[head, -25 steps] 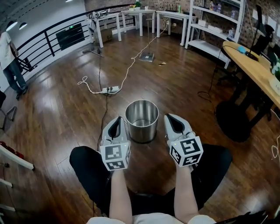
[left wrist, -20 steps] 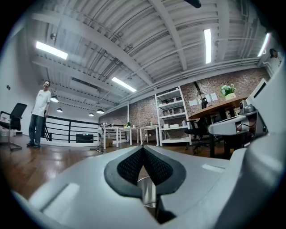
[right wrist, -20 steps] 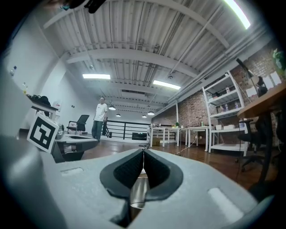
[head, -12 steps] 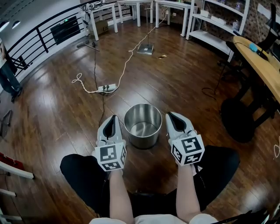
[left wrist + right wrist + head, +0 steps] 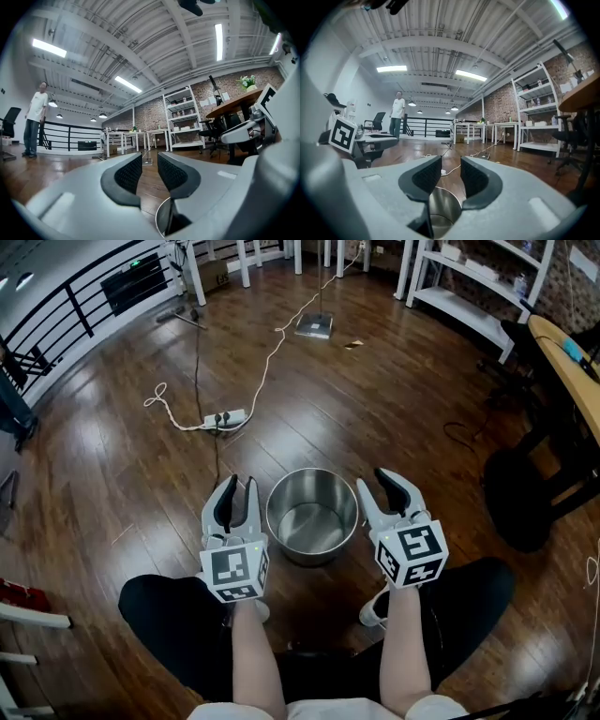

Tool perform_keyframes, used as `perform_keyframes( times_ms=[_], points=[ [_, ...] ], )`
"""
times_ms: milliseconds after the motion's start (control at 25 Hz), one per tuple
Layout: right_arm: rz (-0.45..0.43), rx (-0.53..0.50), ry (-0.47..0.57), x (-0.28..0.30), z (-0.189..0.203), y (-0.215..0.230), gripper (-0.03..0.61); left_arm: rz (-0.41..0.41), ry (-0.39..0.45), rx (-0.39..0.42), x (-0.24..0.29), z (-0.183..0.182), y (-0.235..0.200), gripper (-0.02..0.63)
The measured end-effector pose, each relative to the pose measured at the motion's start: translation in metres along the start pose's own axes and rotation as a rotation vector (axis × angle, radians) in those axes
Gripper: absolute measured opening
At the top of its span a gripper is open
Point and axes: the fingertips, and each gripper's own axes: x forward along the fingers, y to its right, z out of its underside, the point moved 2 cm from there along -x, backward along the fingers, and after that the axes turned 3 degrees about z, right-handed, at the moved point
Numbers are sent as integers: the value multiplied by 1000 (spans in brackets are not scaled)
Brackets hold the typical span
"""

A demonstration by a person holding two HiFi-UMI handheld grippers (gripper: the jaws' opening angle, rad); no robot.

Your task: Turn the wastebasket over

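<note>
A shiny steel wastebasket [image 5: 312, 517] stands upright on the wooden floor, mouth up and empty, just in front of the person's knees. My left gripper [image 5: 238, 489] is beside its left wall and my right gripper [image 5: 378, 486] beside its right wall; neither touches it. Both pairs of jaws are opening, with a narrow gap and nothing between the pads. In the left gripper view the left gripper [image 5: 149, 171] points level, with the basket's rim [image 5: 161, 221] low and right of it. In the right gripper view the right gripper [image 5: 451, 180] has the wastebasket [image 5: 440, 208] below its jaws.
A power strip [image 5: 223, 418] with white cable lies on the floor beyond the basket. A chair base [image 5: 525, 493] and wooden desk [image 5: 574, 357] stand at the right, shelves [image 5: 469, 296] at the back right. A person [image 5: 397, 115] stands far off by a railing.
Both grippers have moved forward and down along the basket's two sides. Their jaws, shut before, now stand slightly apart. The view has tipped further down.
</note>
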Motion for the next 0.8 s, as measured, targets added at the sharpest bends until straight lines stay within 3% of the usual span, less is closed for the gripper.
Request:
perform_keyframes(
  times_ms=[120, 240, 480, 560, 800],
  points=[
    [-13, 3, -27, 19, 13, -1, 129, 24, -36, -19, 13, 18, -6, 169],
    [-13, -13, -76, 31, 27, 1, 241, 49, -84, -42, 21, 37, -10, 253],
    [-34, -103, -182, 47, 53, 8, 330, 51, -150, -117, 29, 67, -16, 413],
    [-38, -131, -218, 50, 63, 11, 362, 46, -174, -140, 29, 80, -18, 429],
    [-78, -133, -259, 60, 76, 12, 367, 3, -218, -163, 26, 100, -33, 437]
  ],
)
